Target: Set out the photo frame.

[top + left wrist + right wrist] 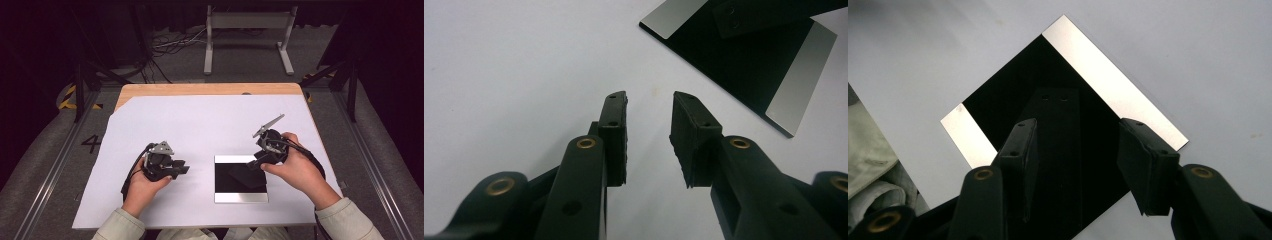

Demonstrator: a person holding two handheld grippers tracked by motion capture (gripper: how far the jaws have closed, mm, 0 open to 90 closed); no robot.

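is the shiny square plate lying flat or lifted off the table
Flat: the mirror plate lies level on the white sheet, all edges down; right tongs hover open above it.

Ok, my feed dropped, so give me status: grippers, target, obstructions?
Left gripper open, over bare white sheet. Right gripper open, empty, above mirror plate. Nothing in the way.

Overhead light, even on white table sheet [200, 125]; surroundings dark. Mirror plate [1113, 95] glares along bright bands. Near jaws soft-focus; high view slightly grainy.
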